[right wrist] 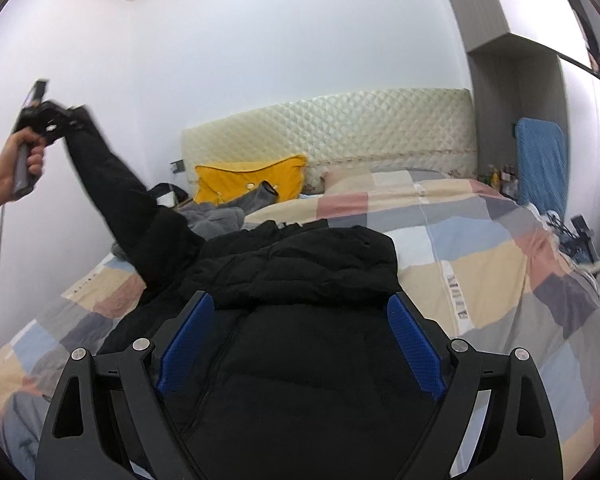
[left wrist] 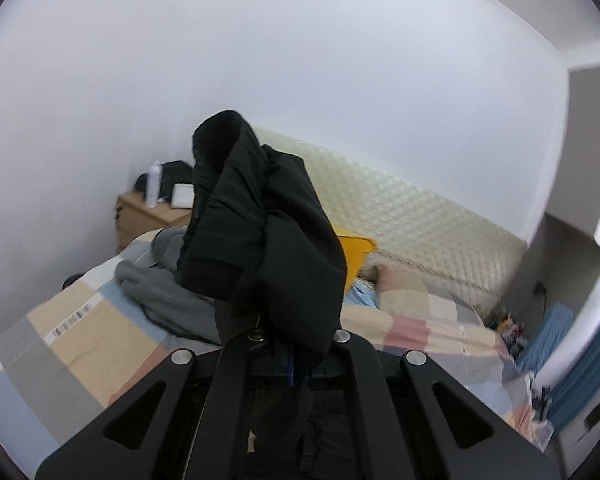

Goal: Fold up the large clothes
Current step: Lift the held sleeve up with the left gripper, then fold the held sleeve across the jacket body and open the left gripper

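Note:
A black padded jacket [right wrist: 308,280] lies spread on the checked bedspread [right wrist: 480,264], hood toward the headboard. My left gripper [left wrist: 296,340] is shut on the jacket's sleeve cuff [left wrist: 256,220], which bunches up over the fingers. In the right wrist view the left gripper [right wrist: 56,120] holds that sleeve [right wrist: 112,184] raised high at the left, stretched up from the jacket's shoulder. My right gripper [right wrist: 300,316] is open, blue pads [right wrist: 416,352] wide apart, hovering just above the jacket's chest and zipper with nothing in it.
A grey garment [right wrist: 216,220] and a yellow pillow [right wrist: 252,184] lie near the quilted headboard [right wrist: 340,128]. A wooden nightstand [left wrist: 140,216] with a bottle stands left of the bed. A blue towel [right wrist: 540,160] hangs at the right by the wardrobe.

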Available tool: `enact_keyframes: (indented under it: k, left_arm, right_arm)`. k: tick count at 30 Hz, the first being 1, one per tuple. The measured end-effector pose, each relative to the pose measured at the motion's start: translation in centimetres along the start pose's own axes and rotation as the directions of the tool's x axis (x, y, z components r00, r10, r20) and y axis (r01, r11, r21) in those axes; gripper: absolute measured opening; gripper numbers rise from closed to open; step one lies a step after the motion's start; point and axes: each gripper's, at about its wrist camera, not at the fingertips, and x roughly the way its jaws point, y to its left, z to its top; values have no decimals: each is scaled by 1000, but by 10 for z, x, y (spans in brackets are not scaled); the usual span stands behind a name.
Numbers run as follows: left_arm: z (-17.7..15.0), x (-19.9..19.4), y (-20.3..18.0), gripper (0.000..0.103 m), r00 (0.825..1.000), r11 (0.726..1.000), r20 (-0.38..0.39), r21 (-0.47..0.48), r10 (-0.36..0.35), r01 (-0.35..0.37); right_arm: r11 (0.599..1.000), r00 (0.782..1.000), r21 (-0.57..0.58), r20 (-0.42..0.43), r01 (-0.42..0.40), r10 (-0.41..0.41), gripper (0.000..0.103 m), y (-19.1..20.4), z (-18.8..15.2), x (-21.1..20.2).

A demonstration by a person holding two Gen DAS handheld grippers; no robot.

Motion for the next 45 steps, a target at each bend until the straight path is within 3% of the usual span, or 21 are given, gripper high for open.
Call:
enact_keyframes:
  k: [3,6,9,19,25,28,33,38,43,45]
  left_arm:
    - [-7,4,-30,2,1000,999,-13,40,-28,28]
    - [-19,7,-56,2,998,995,-21,76,-64,65]
    - [-31,13,-83,2,995,989,-37,112,-97,100]
    - [-80,49,-167,2,971,965,-116,140,-207,223]
    - [-129,73,-217,3,942,939,-196,160,-273,305]
    - [-152,81,-241,3,928,928,-225,163,-296,336]
    - [-196,102,-273,3,889,906,-307,147,-339,397]
    - [-238,125,-296,3,872,908,-369,138,-323,395]
    - [-280,149,-317,3,844,905,-448,151,-296,398]
    - [-295,155,-324,3,856,900,-454,218,-248,377]
  right_arm:
    - [999,999,-4,12,-35,35,91,-9,0,-4]
    - [999,999,15,10,-47,47,100,-16,1,-5]
    - [998,998,26,31,-53,52,101,-18,4,-11]
    - [997,997,63,68,42,-47,102,-34,10,-20]
    - [995,996,97,72,36,-44,102,-53,6,-16]
    - [984,999,174,6,43,-44,102,-73,-2,3]
    - [969,999,247,1,31,-32,102,-92,-7,8]
    - [960,1000,280,5,24,-26,102,-102,-14,10]
    - [940,1000,342,-25,16,-8,102,-117,-20,24]
    - [938,1000,346,-25,16,-7,102,-118,-20,26]
